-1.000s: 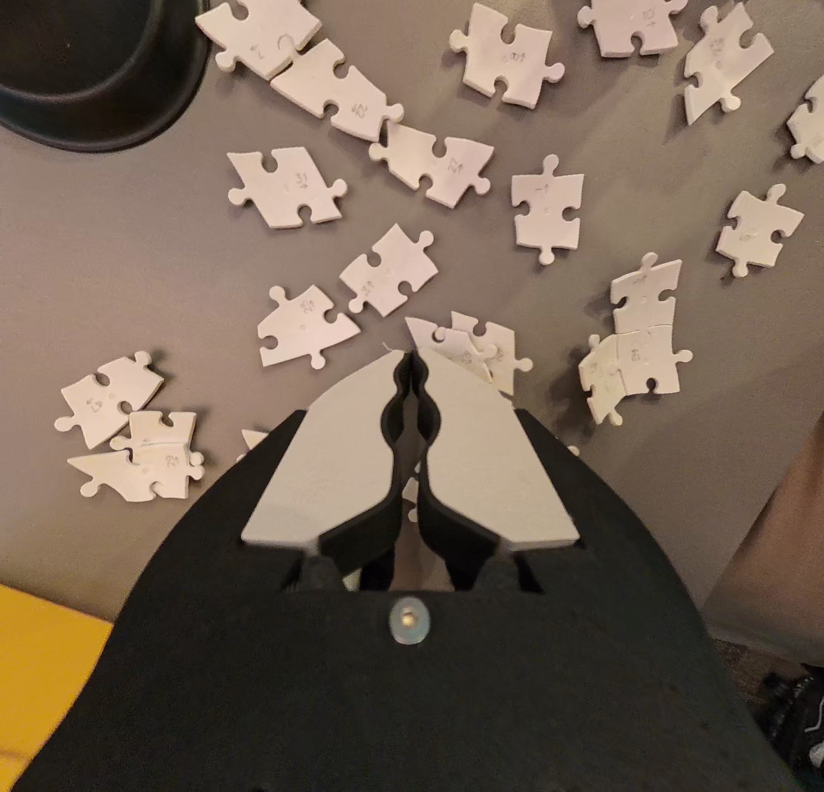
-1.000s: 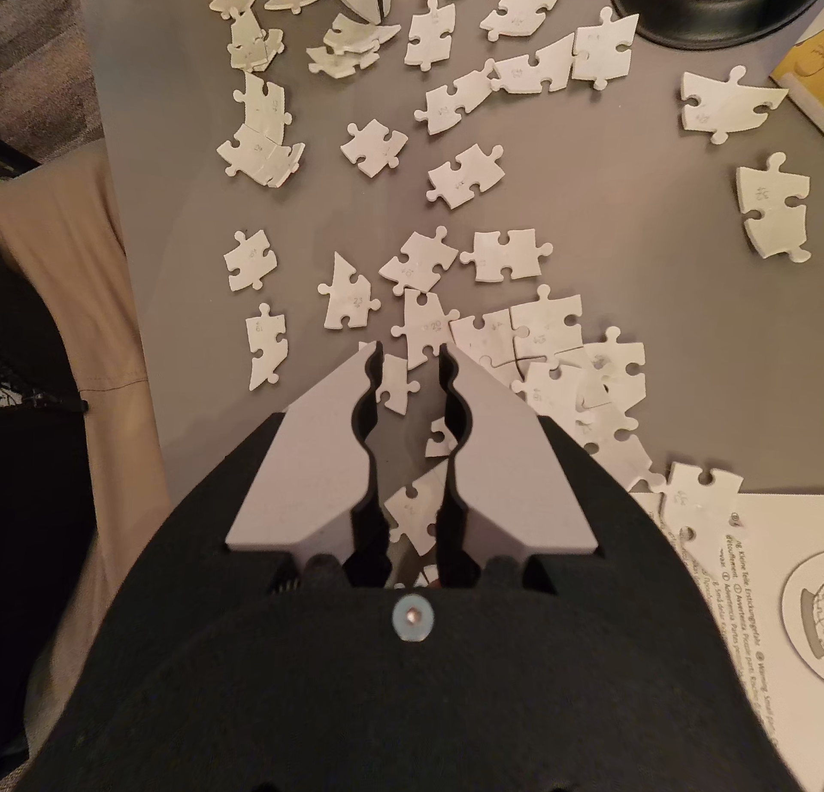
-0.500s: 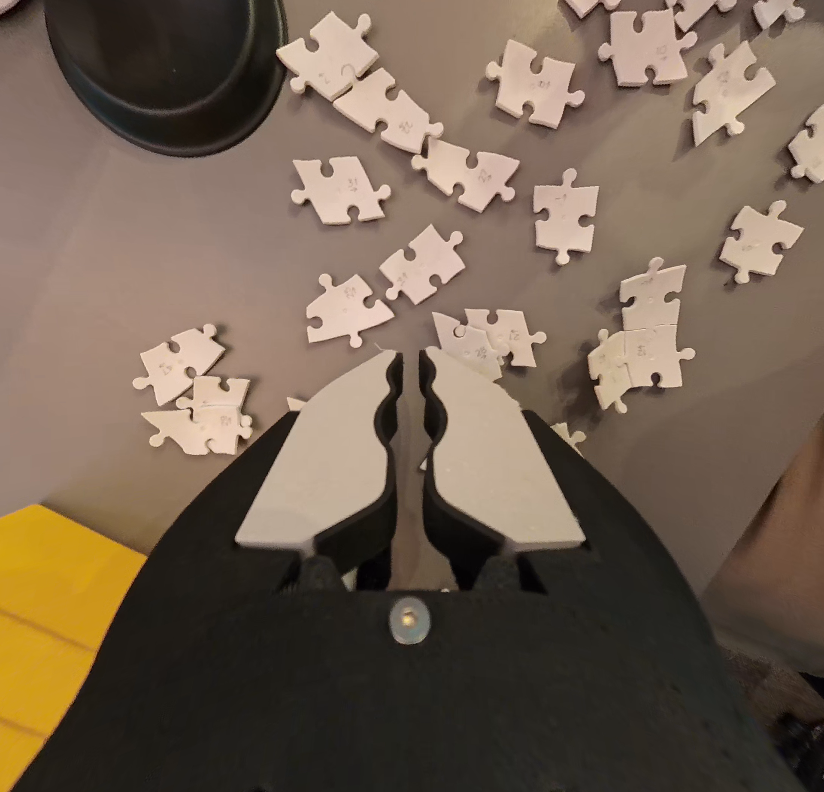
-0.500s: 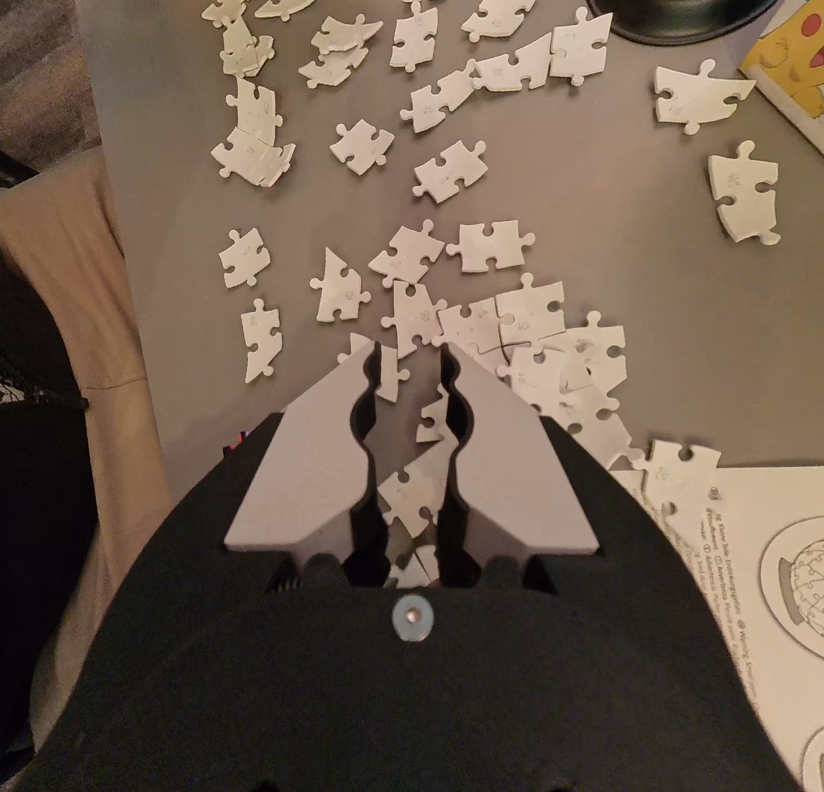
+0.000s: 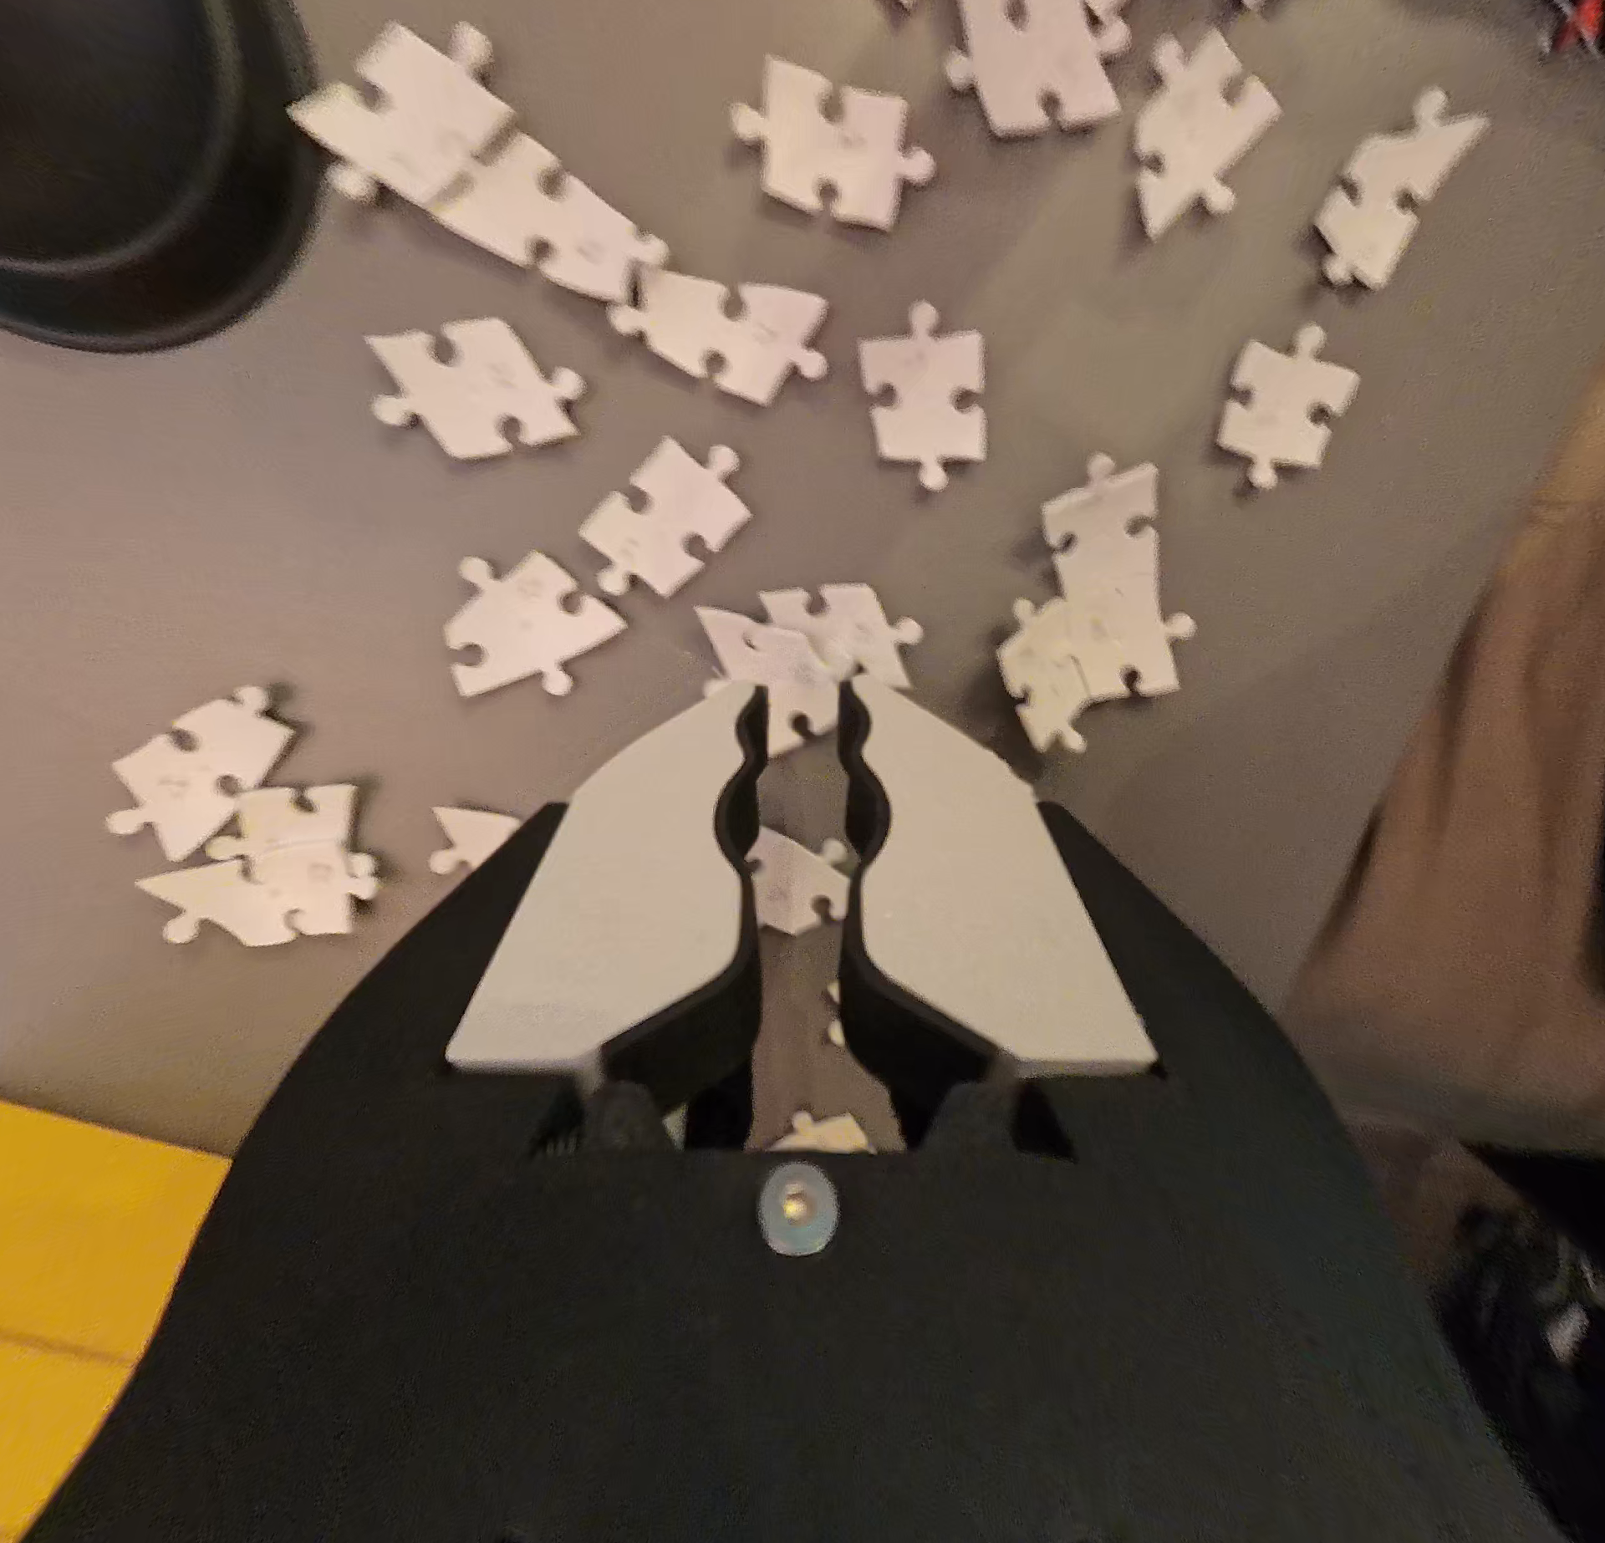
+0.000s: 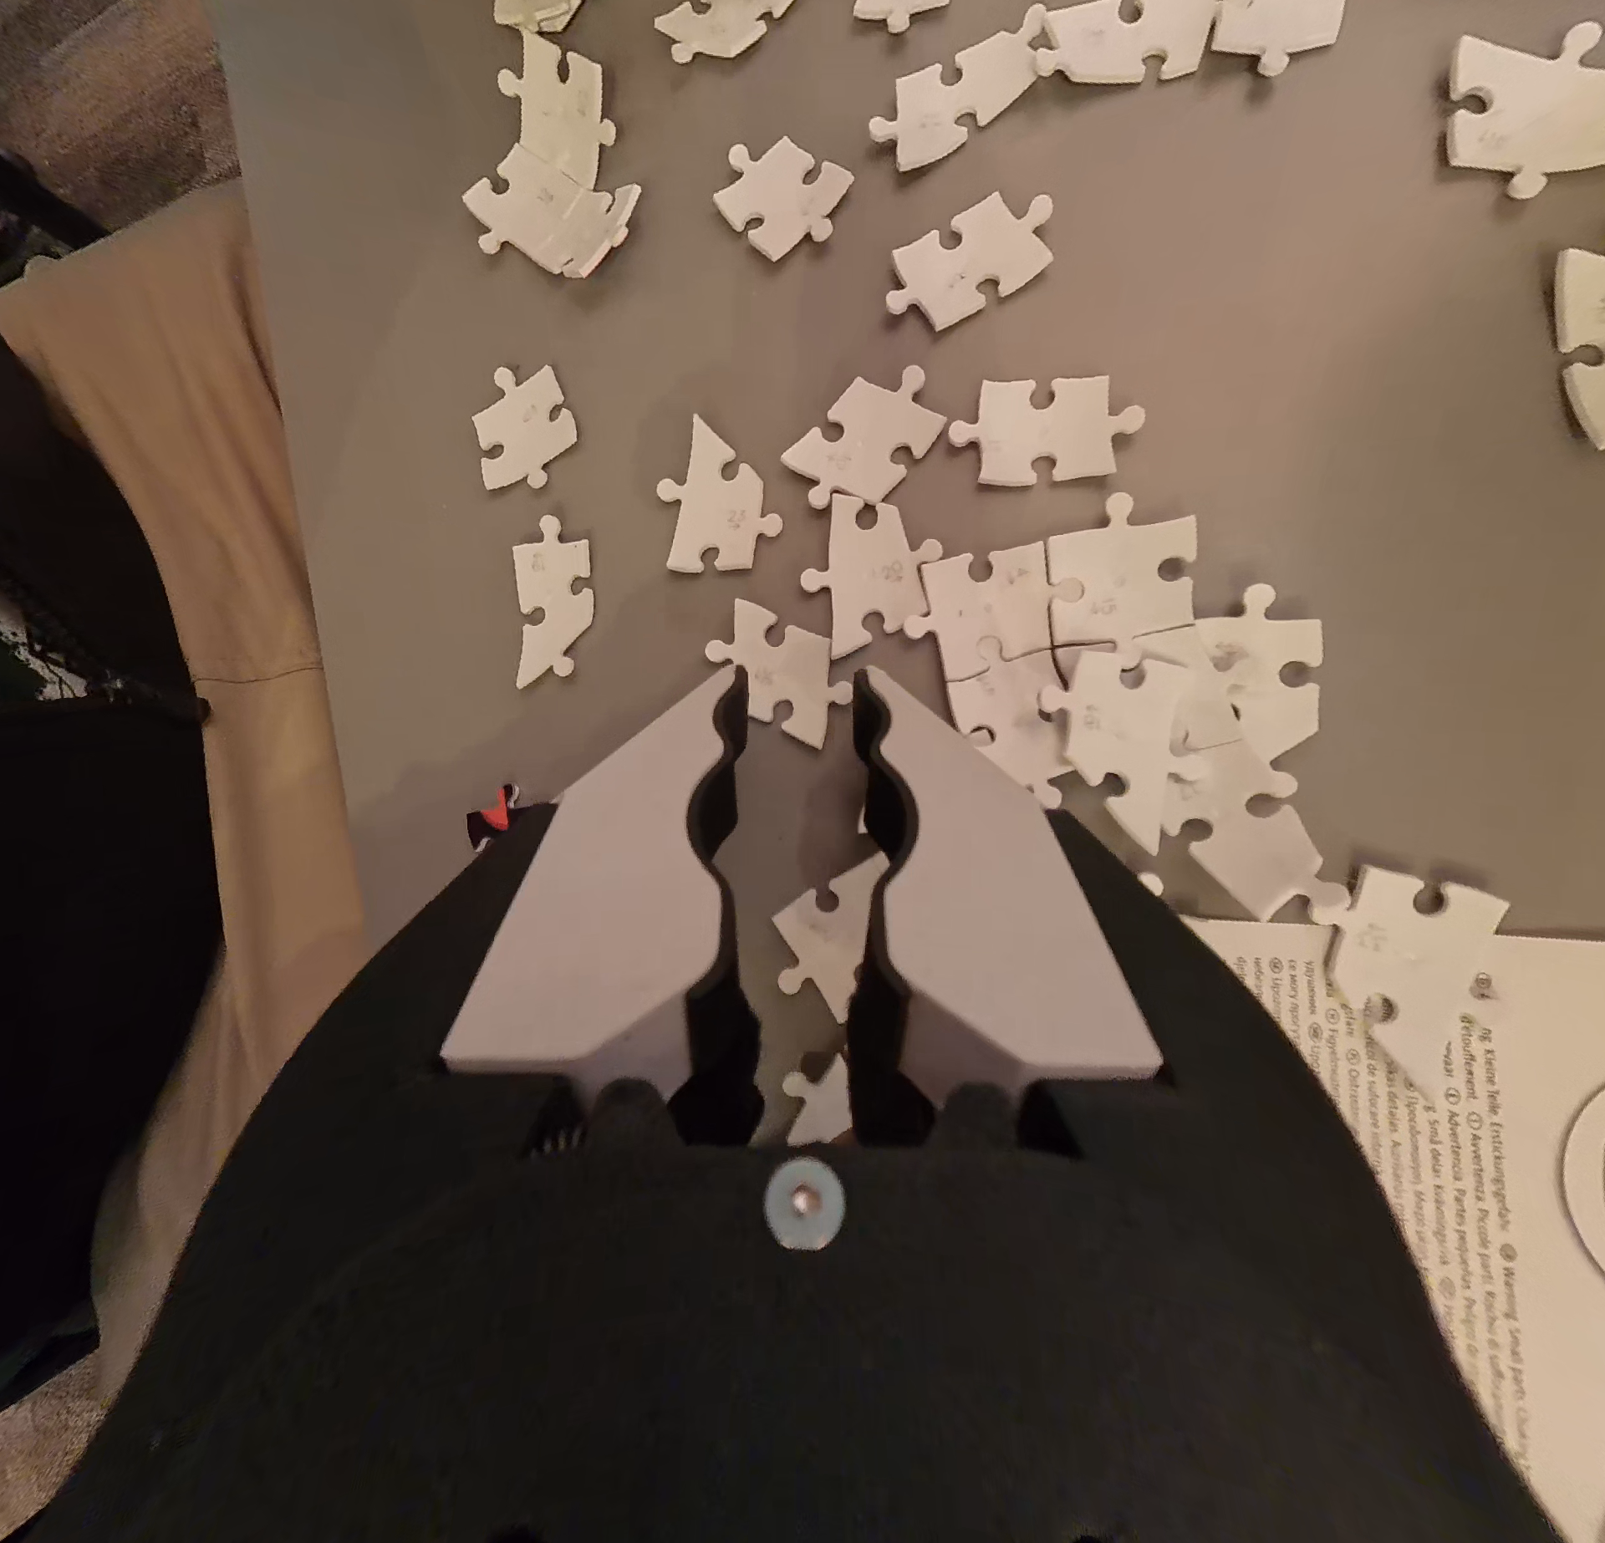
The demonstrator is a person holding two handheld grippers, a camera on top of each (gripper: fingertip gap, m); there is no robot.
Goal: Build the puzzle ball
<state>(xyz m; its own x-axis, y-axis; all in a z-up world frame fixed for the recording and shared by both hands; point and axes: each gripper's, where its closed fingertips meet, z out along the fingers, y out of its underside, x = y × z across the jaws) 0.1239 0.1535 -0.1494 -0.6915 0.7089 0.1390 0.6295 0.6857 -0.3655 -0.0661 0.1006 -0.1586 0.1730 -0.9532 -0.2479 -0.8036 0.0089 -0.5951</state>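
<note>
Several white curved puzzle pieces lie face down on a grey table. My left gripper is open and empty, low over the table. A piece lies just past its tips and another piece lies between its fingers. My right gripper is open and empty. A piece lies between its tips, and a piece shows lower in the gap. A heap of overlapping pieces lies just right of the right gripper.
A black round stand sits at the far left in the left wrist view. A yellow box is at the lower left. A white instruction sheet lies at the right. A person's tan trouser leg is beside the table edge. Left tips to right tips: about 20 cm.
My left gripper has gone from shut to open and come lower toward the pieces. My right gripper has moved forward and lower; its tips now bracket a piece.
</note>
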